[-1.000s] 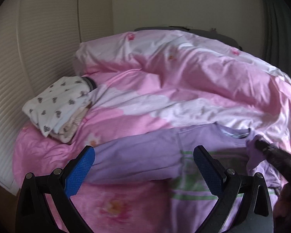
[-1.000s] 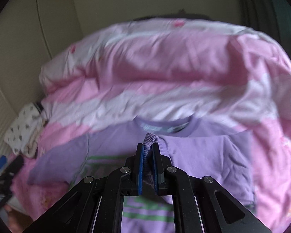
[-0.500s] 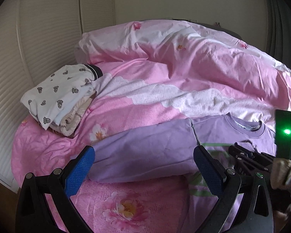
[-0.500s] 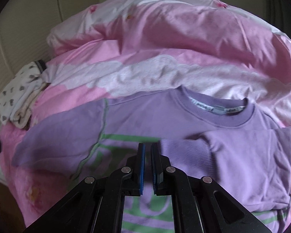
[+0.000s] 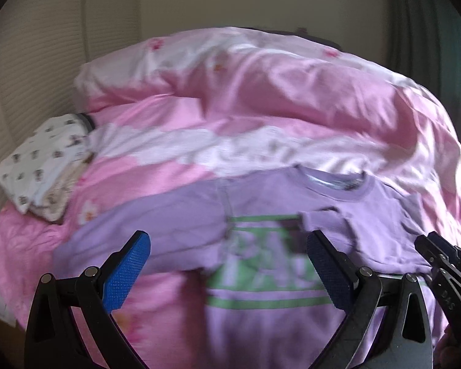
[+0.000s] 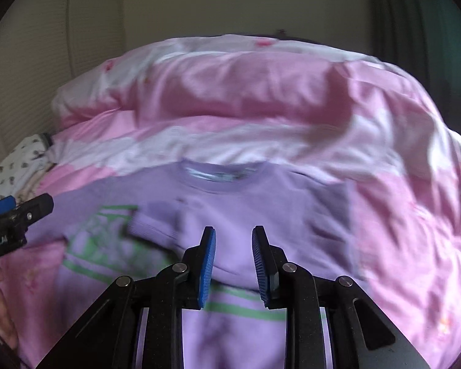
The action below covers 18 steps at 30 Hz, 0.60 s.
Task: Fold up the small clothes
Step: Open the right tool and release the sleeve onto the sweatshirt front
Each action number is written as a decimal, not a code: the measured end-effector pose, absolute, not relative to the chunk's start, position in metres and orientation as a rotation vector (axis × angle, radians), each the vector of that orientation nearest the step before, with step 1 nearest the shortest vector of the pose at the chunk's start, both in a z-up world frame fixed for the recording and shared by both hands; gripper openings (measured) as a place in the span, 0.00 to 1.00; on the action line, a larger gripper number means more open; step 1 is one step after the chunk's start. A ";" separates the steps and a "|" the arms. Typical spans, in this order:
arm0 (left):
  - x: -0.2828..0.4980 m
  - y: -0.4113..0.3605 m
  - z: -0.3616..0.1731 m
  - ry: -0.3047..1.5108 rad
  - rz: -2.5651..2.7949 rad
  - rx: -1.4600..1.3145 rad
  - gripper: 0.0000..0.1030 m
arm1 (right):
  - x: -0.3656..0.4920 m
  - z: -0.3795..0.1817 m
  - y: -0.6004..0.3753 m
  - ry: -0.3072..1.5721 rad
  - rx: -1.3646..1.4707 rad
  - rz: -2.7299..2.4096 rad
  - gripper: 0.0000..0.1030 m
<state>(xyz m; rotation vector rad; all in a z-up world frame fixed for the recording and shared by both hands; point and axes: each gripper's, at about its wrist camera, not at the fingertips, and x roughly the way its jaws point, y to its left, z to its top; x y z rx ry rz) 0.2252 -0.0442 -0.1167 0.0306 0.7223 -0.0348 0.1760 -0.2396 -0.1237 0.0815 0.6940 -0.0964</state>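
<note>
Purple sweatshirt lying front-up on the pink duvet, near its front edge, collar toward the far edge.

Its right sleeve is folded in across the green print; its left sleeve lies stretched toward the duvet's left edge. My right gripper hovers above the chest, jaws narrowly parted and holding nothing. My left gripper hangs over the left sleeve, jaws spread wide and empty. A folded white patterned garment rests at the left edge.
</note>
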 end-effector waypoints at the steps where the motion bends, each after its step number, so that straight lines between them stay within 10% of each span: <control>1: 0.226 -0.053 -0.119 0.725 -0.055 0.033 1.00 | 0.171 -0.125 -0.252 0.694 0.091 -0.114 0.25; 12: 0.259 -0.115 -0.151 0.798 -0.183 0.045 0.56 | 0.154 -0.140 -0.315 0.704 0.218 -0.168 0.25; 18: 0.272 -0.107 -0.174 0.849 -0.175 0.005 0.48 | 0.151 -0.148 -0.316 0.705 0.205 -0.170 0.25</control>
